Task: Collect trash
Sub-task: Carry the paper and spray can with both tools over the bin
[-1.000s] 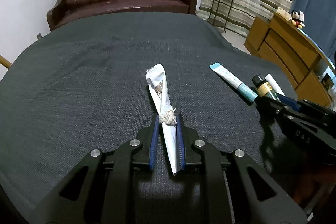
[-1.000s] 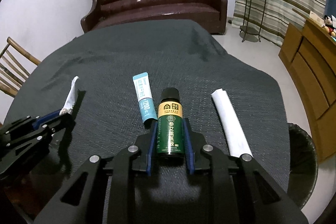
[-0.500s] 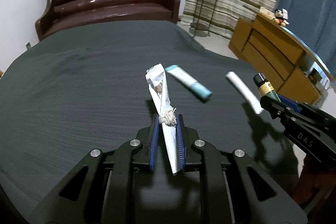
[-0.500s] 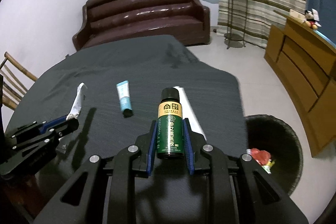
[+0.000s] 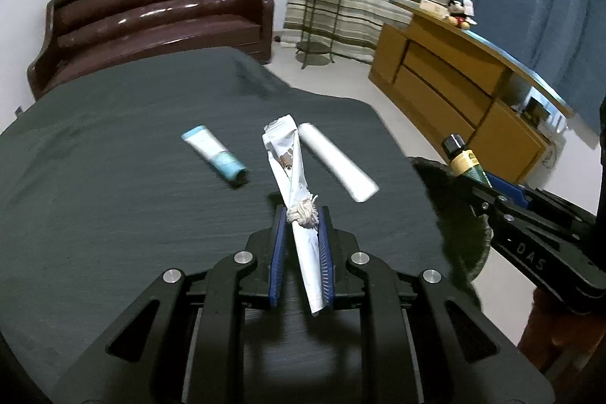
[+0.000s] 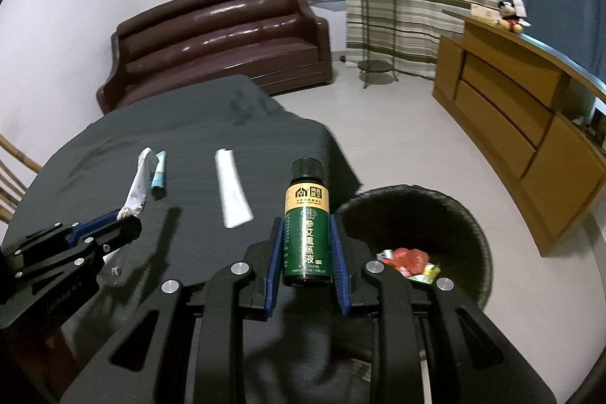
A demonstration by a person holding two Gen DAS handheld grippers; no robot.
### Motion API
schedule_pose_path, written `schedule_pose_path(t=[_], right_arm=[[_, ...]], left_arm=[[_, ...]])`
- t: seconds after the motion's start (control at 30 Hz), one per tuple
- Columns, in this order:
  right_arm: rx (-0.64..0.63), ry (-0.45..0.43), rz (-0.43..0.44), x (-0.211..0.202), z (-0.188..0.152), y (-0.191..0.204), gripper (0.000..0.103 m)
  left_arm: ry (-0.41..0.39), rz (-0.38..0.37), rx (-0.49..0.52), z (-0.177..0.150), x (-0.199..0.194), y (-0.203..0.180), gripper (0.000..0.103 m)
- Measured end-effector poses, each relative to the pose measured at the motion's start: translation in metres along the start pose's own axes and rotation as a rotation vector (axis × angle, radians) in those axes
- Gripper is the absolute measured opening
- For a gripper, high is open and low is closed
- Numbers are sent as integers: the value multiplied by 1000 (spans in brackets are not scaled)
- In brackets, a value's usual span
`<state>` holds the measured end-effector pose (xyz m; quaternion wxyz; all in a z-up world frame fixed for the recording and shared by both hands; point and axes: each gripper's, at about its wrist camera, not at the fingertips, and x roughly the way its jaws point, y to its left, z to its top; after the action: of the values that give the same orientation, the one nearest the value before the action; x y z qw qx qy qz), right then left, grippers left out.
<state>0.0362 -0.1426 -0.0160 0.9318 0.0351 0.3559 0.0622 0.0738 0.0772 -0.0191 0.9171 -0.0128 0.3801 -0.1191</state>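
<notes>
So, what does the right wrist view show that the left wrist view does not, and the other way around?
Only the right wrist view shows the inside of the black bin, with red and yellow trash in it, and the green bottle's full label between the right gripper's pads.

Only the left wrist view shows the knotted white wrapper up close, clamped in the left gripper.

Both show the dark table, the blue tube, the white roll and the brown sofa.

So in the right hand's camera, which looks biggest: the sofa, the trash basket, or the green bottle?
1. Sofa, widest in the picture though farthest away.
2. Trash basket.
3. Green bottle, smallest, and it only looks this big because it is close to the camera.
</notes>
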Motion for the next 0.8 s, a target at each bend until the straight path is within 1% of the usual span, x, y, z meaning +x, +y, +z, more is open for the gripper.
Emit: schedule_pose_path(t=[0.3, 0.5, 0.8], right_arm=[[41, -24, -55, -9, -4, -40, 25], [69, -36, -81, -13, -6, -60, 25], [106, -40, -92, -15, -10, -82, 25]], left_arm=[[-1, -17, 68, 2, 12, -48, 16], [1, -17, 99, 3, 19, -73, 16], [5, -18, 142, 4, 30, -104, 16]])
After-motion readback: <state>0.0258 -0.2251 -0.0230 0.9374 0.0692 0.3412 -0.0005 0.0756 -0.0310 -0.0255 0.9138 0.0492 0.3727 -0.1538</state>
